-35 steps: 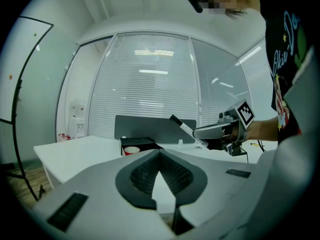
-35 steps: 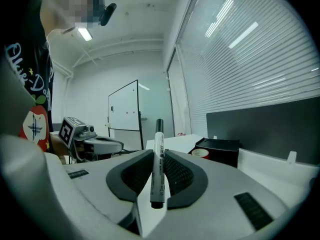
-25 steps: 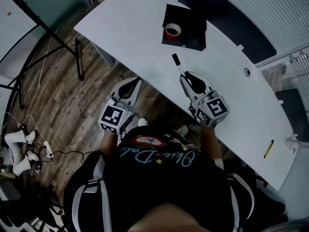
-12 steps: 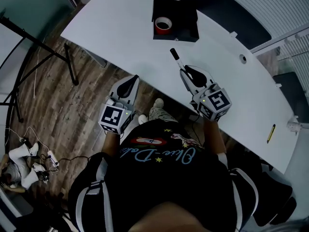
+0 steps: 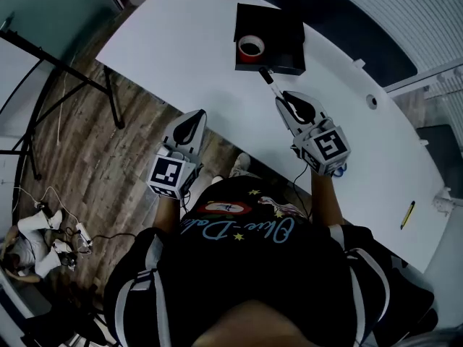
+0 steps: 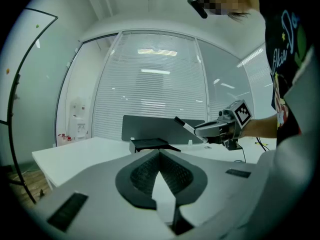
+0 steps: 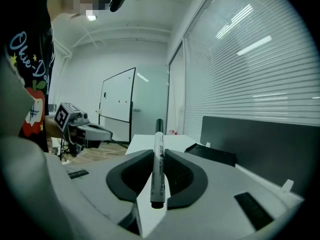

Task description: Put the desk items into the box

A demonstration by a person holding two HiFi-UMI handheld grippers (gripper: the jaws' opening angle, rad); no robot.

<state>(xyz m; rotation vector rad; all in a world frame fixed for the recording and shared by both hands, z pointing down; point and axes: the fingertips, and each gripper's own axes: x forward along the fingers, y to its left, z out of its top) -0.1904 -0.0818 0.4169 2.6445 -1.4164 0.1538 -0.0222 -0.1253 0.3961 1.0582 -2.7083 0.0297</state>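
Observation:
A black open box [image 5: 286, 29] stands at the far side of the white desk [image 5: 181, 42], with a red tape roll [image 5: 251, 48] inside it. My right gripper [image 5: 283, 96] is shut on a white marker with a black cap [image 5: 269, 79]; the cap end reaches the box's near edge. In the right gripper view the marker [image 7: 158, 169] stands upright between the pads, and the box [image 7: 212, 154] lies ahead to the right. My left gripper [image 5: 197, 114] hangs off the desk's near edge over the floor, shut and empty [image 6: 160, 153]. From the left gripper view I see the box [image 6: 150, 144] and the marker [image 6: 182, 125].
A yellow pencil [image 5: 407, 215] lies near the desk's right end. A cable hole [image 5: 372, 101] sits right of the box. A dark panel [image 5: 347, 20] runs behind the desk. Black stand legs [image 5: 65, 78] and cables [image 5: 51, 223] are on the wooden floor at left.
My right gripper has carried the marker forward, from the middle of the desk to the box's near edge. The left gripper has stayed about where it was.

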